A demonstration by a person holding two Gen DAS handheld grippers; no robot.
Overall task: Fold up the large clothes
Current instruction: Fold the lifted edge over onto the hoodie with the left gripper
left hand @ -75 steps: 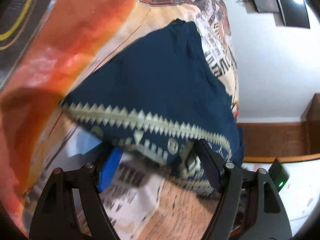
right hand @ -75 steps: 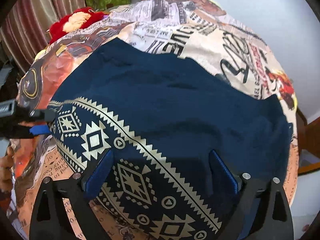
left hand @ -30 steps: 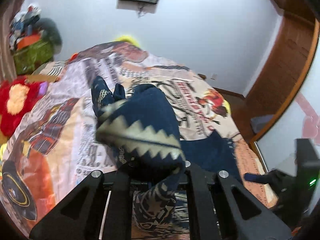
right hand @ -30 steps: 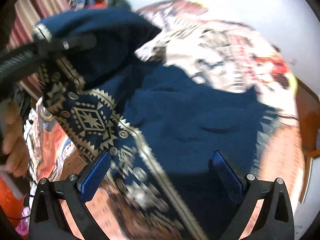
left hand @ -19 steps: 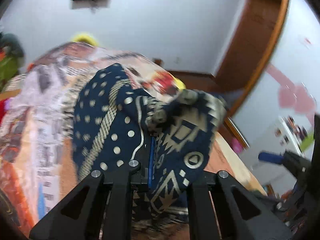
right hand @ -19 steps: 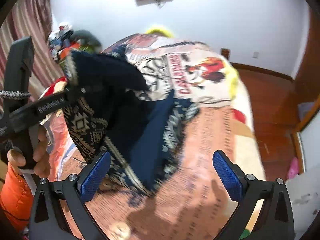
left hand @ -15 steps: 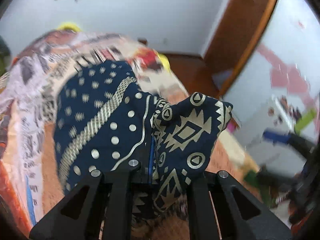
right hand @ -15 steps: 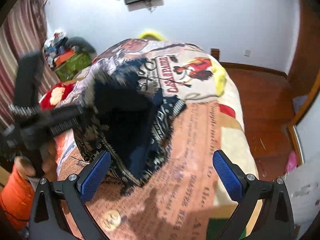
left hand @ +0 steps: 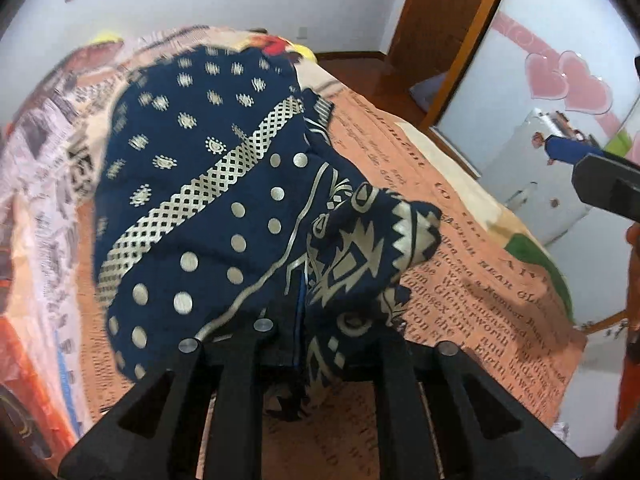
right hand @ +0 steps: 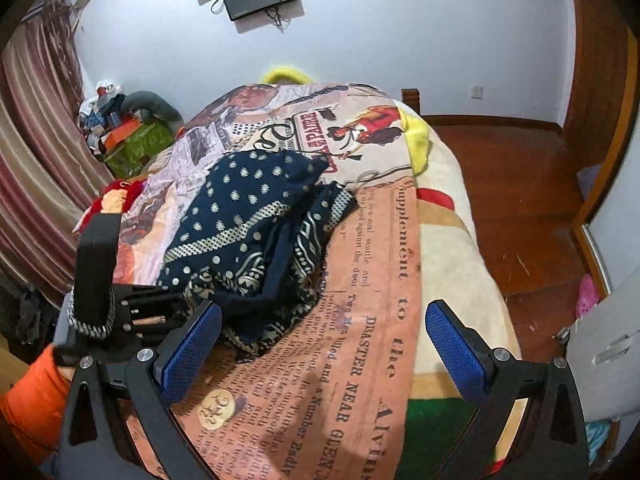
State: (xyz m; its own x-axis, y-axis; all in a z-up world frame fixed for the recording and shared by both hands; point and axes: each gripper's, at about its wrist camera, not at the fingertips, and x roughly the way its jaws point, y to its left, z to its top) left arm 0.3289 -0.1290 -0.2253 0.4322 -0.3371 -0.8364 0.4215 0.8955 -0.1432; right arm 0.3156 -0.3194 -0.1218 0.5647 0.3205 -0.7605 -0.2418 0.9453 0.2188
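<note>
1. left hand-held gripper is clamped on a bunched edge of the navy patterned garment; its jaws have just been easing apart, cloth still pinched between them.
2. right hand-held gripper stands wide apart w/ nothing in it, above the bed just beside the garment.
3. garment lies in a rough heap on the newspaper-print bedspread, folded over itself, not flat.
4. to do it well, i'd say: lay the carried edge down square on the layer below before letting go, then smooth w/ the free gripper so no lump stays.
5. hard to tell: left pads are buried under cloth; which part of the garment is held (hem or sleeve) can't be made out; the underside layers are hidden.
</note>
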